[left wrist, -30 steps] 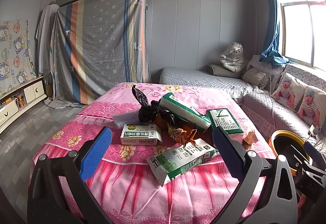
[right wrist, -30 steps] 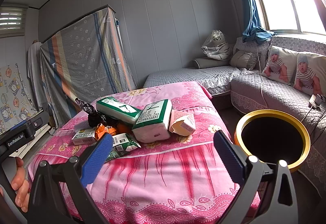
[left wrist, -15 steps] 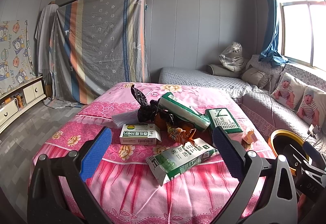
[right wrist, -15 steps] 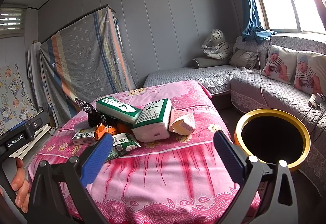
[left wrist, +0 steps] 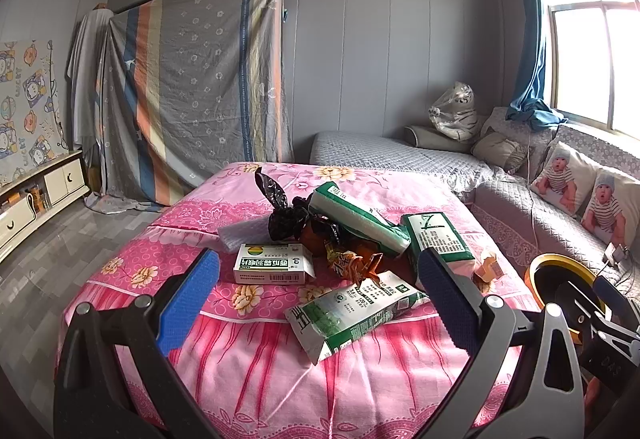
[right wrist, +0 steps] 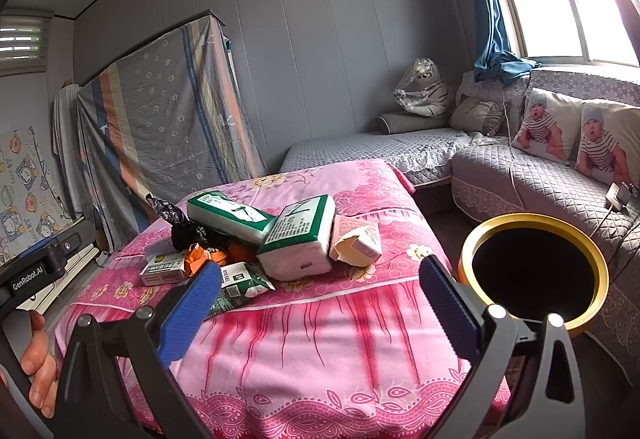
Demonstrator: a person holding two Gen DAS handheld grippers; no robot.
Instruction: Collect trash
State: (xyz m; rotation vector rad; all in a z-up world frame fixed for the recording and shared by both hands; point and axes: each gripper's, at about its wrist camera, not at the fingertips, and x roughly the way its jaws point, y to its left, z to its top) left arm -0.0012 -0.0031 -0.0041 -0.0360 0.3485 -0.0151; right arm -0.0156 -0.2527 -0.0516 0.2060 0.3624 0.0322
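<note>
While nothing is yet gripped, I log both tools as hovering short of the pile.

Left wrist view: my left gripper (left wrist: 318, 285) has its jaws spread wide, nothing between the blue pads. On the pink tabletop (left wrist: 248, 351), the trash lies in one heap. Green milk carton (left wrist: 354, 309) at 6 o'clock of the heap, nearest me, lying flat. White medicine box (left wrist: 274, 264) at 9 o'clock. Black plastic bag (left wrist: 286, 213) at 12 o'clock, orange wrapper (left wrist: 352, 261) at centre, long green-and-white pack (left wrist: 358, 217) leaning across it toward 2 o'clock. Gold-rimmed bin (left wrist: 538, 273) sits off the tabletop at 3 o'clock, partly hidden by my other tool.

Right wrist view: my right gripper (right wrist: 320, 285) also has its jaws spread, empty. Squat green-and-white pack (right wrist: 300, 239) and pale pink carton (right wrist: 356, 241) sit at 12 o'clock, touching each other. Bin mouth is open and dark at 3 o'clock, beside the tabletop's edge.

Step in hand, my judgement: approach, first pick not begun. Next move calls for advancing one tool onto an outer piece, likely the milk carton or pink carton, closing across its narrow side, then carrying it to the bin.
</note>
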